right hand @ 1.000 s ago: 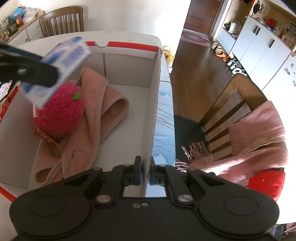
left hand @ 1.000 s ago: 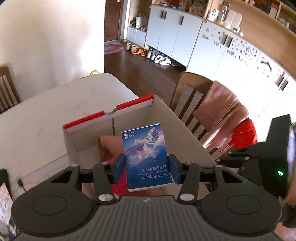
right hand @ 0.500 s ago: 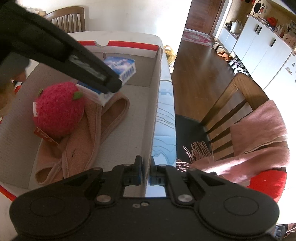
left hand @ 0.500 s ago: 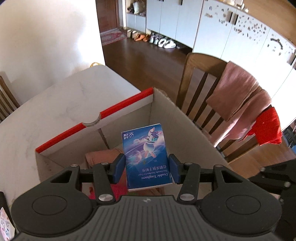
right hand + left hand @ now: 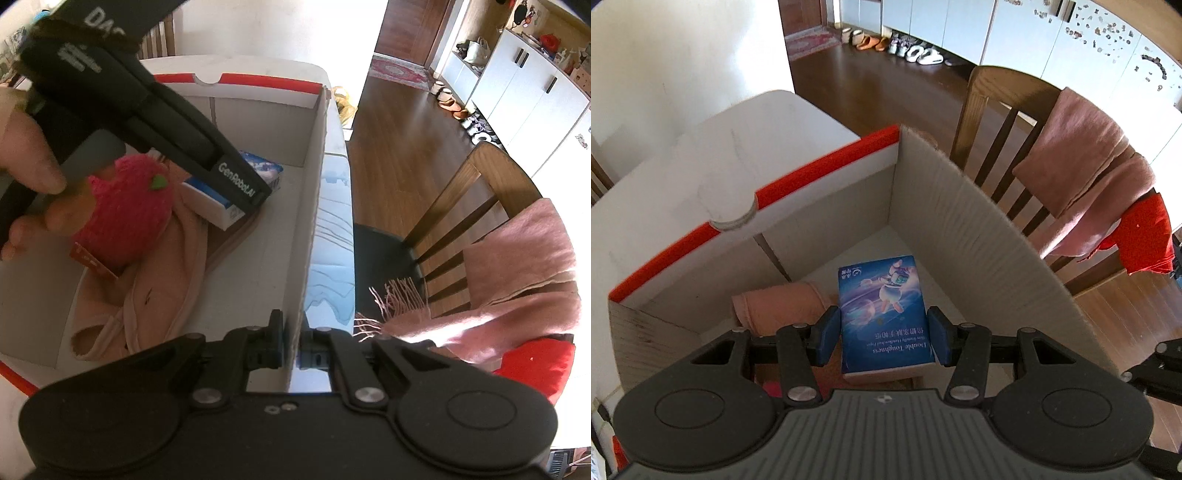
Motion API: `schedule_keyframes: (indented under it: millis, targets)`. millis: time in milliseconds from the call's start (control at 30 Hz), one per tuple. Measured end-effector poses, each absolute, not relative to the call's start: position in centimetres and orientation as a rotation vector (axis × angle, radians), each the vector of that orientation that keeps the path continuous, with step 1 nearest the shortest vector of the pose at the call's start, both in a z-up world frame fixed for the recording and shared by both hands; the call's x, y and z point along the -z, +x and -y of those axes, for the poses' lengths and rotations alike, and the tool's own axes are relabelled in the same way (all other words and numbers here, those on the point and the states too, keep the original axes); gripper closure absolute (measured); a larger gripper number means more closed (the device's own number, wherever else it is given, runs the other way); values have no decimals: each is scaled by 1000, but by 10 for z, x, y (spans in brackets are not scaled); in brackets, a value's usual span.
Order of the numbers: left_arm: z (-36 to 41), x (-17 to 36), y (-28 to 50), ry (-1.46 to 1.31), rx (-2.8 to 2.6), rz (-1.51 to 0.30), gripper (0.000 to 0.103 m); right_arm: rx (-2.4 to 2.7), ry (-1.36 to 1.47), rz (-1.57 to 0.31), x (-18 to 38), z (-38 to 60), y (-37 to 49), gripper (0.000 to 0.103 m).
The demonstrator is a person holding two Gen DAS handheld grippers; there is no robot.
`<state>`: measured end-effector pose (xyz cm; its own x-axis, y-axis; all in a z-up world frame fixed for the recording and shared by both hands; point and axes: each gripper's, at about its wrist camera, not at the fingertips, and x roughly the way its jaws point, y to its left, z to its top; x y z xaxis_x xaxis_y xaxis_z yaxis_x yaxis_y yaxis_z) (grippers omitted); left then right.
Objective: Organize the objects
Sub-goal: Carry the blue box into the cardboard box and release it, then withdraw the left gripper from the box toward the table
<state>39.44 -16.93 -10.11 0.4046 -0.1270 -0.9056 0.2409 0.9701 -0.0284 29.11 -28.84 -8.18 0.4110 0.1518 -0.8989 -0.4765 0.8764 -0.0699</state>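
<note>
A blue tissue pack [image 5: 882, 306] with a cartoon figure sits between the blue pads of my left gripper [image 5: 883, 334], which is shut on it. The pack hangs low inside the open cardboard box [image 5: 960, 206] with a red rim, just above the pink cloth [image 5: 775, 306]. In the right wrist view the same pack [image 5: 210, 206] hovers beside a red plush ball [image 5: 129, 214] lying on the pink cloth [image 5: 166, 280]; a hand [image 5: 22, 155] grips the left tool. My right gripper [image 5: 291, 339] is shut on the box's side wall [image 5: 314, 206].
The box stands on a white table [image 5: 701, 155] near its edge. A wooden chair [image 5: 997, 96] draped with a pink blanket [image 5: 517, 258] and a red cloth [image 5: 1145, 236] stands close beside the box. Dark wood floor lies beyond.
My left gripper has sunk into the box with the tissue pack, drifting toward the far right corner. The right gripper has kept still on the wall.
</note>
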Motion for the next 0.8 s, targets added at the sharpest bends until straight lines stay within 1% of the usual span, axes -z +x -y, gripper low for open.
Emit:
schedule_keyframes:
  millis: [233,300,367,433,800]
  targets:
    - [165,104,394,93,238,-1144,52,-405,-335,-1086,83,290,291,98]
    - [165,100,392,82,237,-1135,49,-405,-336,-1086,83,290,291,98]
    - [164,95,389,77,240,-1118,37,-405,-335,-1087,83,290,291,98]
    - [163,88,385,67,249,-1095,34,-404,-334,-1087,82,290,292,98]
    - [157,51,357,37,281,-1025,34,-396,-340,-1085,82,291,291,98]
